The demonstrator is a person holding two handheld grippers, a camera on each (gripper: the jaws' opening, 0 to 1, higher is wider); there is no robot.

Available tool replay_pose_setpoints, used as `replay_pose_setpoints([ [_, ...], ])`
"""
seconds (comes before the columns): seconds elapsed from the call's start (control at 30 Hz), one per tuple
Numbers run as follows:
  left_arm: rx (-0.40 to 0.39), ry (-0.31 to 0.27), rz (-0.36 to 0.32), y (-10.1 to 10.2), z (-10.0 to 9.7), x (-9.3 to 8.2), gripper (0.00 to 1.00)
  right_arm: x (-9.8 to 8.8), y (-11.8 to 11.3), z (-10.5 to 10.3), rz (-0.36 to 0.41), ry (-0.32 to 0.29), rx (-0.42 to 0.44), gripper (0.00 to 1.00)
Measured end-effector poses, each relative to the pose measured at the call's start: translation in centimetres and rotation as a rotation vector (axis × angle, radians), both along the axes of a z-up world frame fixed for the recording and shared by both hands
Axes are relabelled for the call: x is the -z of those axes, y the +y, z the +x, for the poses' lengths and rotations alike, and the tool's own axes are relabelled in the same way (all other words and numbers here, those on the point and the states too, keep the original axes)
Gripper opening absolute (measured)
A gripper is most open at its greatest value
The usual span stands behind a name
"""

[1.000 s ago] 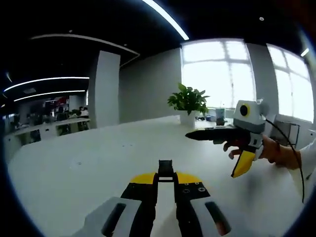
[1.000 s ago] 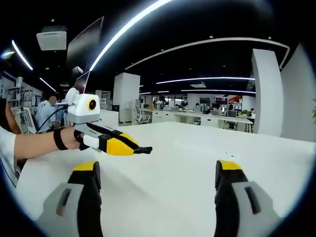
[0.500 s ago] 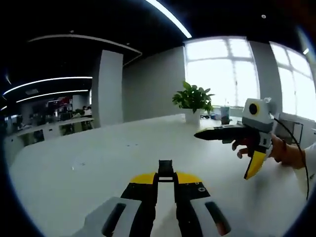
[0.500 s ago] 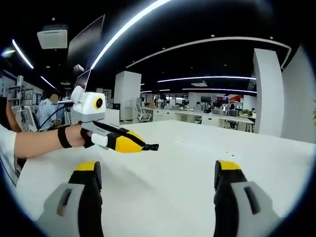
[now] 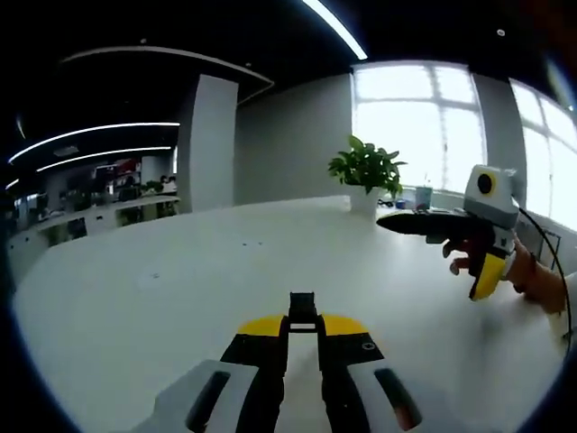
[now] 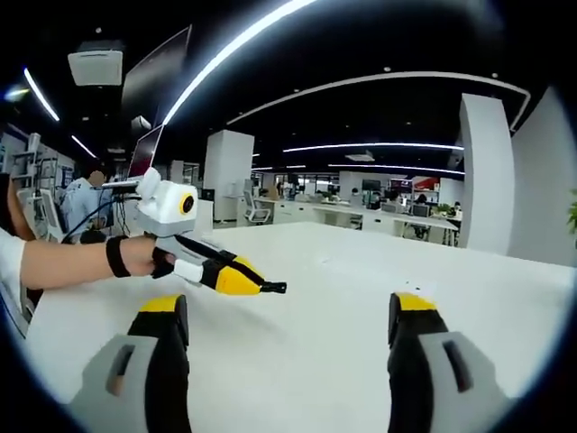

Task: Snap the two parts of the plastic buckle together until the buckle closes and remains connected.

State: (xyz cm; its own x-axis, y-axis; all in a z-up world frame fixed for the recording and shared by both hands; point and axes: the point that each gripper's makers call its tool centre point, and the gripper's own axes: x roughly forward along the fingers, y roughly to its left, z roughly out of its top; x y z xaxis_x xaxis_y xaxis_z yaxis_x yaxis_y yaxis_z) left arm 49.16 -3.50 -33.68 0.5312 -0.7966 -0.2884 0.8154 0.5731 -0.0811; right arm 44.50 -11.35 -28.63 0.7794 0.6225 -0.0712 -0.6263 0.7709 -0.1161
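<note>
Pinching a black buckle part [image 5: 302,308], left hand-held gripper [image 5: 302,327] closed.

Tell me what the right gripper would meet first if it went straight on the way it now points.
Probably only the bare white table. The right gripper stands open, nothing between its jaws; the left gripper, shut on a small black piece, sits off to the side, though depth is unclear.

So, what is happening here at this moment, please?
A person holds a two-jaw gripper in each hand above a large white table. The left gripper is shut on a small black buckle part, which sticks out between its jaw tips; in the right gripper view it points in from the left. The right gripper is open, its jaws standing wide apart with nothing between them. A second buckle part cannot be made out, so the buckle is not yet snapped together.
</note>
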Motion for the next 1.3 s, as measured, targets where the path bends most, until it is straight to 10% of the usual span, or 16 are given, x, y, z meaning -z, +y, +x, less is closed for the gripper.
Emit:
replay_pose_setpoints([
  [1.3, 0.0, 0.061, 0.066, -0.2, -1.5, 3.5, 0.11, 0.4, 0.2, -0.3, -0.018, 0.017, -0.013, 0.92],
])
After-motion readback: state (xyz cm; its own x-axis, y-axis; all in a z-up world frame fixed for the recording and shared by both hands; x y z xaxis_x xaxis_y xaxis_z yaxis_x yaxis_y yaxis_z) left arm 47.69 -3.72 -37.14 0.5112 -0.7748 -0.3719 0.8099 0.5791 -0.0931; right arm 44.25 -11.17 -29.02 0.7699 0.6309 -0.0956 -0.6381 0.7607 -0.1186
